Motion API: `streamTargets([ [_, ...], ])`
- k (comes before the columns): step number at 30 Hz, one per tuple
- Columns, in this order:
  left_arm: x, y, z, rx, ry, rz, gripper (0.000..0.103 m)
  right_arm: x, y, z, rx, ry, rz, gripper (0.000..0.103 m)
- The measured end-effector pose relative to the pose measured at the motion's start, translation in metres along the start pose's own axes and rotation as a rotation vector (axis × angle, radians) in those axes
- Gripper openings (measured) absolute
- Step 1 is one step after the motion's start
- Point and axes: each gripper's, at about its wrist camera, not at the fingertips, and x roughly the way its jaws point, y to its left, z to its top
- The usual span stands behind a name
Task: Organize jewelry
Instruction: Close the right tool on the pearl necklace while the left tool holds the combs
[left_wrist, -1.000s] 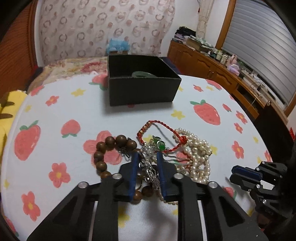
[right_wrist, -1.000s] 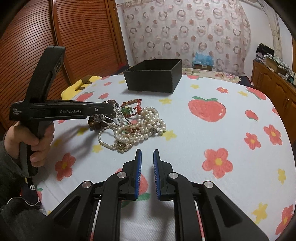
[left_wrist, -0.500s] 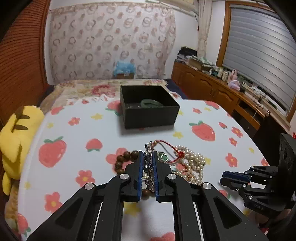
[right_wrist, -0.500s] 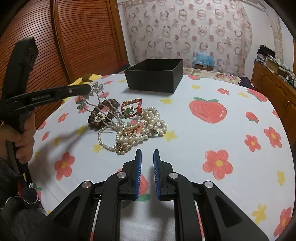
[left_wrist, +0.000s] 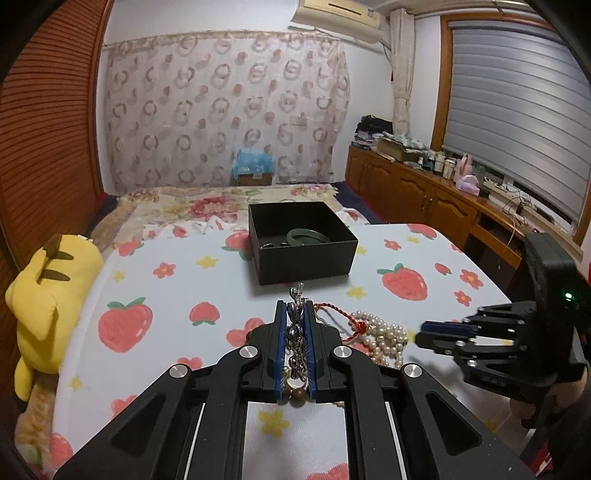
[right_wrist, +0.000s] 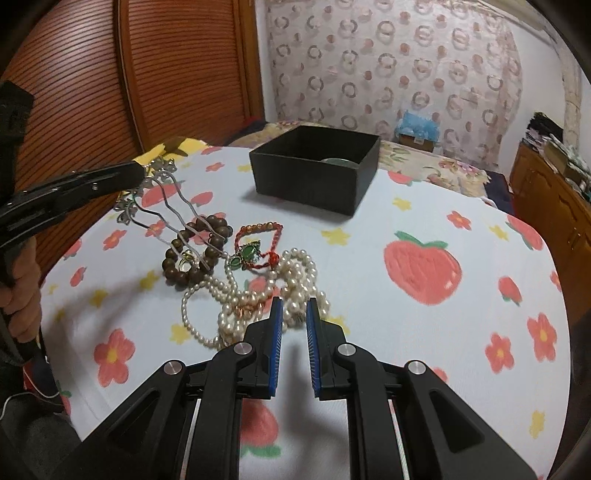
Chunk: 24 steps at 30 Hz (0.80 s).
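My left gripper (left_wrist: 294, 314) is shut on a silver hairpin (left_wrist: 296, 332) with wavy prongs and holds it above the table; in the right wrist view the hairpin (right_wrist: 166, 206) hangs from it over the jewelry pile. The pile holds a brown bead bracelet (right_wrist: 195, 251), a red cord bracelet (right_wrist: 258, 240) with a green charm, and pearl strands (right_wrist: 258, 295). The black box (left_wrist: 301, 240) stands beyond, with a green bangle (left_wrist: 304, 236) inside. My right gripper (right_wrist: 294, 314) is open and empty, its tips at the pearls' near edge.
The table (right_wrist: 406, 314) has a white cloth with strawberries and flowers. A yellow plush toy (left_wrist: 44, 295) lies at its left edge. A bed lies behind the box, and wooden cabinets (left_wrist: 424, 192) run along the right wall.
My left gripper closed on the silver hairpin and lifted it up off the pile. My right gripper moved forward to the pearls' edge.
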Motion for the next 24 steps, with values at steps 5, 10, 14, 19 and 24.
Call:
streamTargets([
  [5,-0.001,0.000,0.000,0.003,-0.003,0.005,0.008,0.020,0.003,0.008,-0.021,0.039,-0.008,0.017],
  [10,-0.001,0.001,0.000,0.001,-0.002,0.002,0.008,0.035,0.001,0.013,-0.034,0.067,-0.033,0.034],
  [14,-0.002,0.000,0.000,0.002,-0.003,0.004,0.008,0.039,0.001,0.017,-0.045,0.080,-0.036,0.034],
  [19,-0.003,0.001,0.001,0.001,-0.007,0.006,0.008,0.032,-0.003,0.018,-0.045,0.073,-0.025,0.015],
  [24,-0.008,0.004,0.004,0.001,-0.017,0.007,0.008,0.018,-0.009,0.023,-0.044,0.038,-0.041,0.008],
])
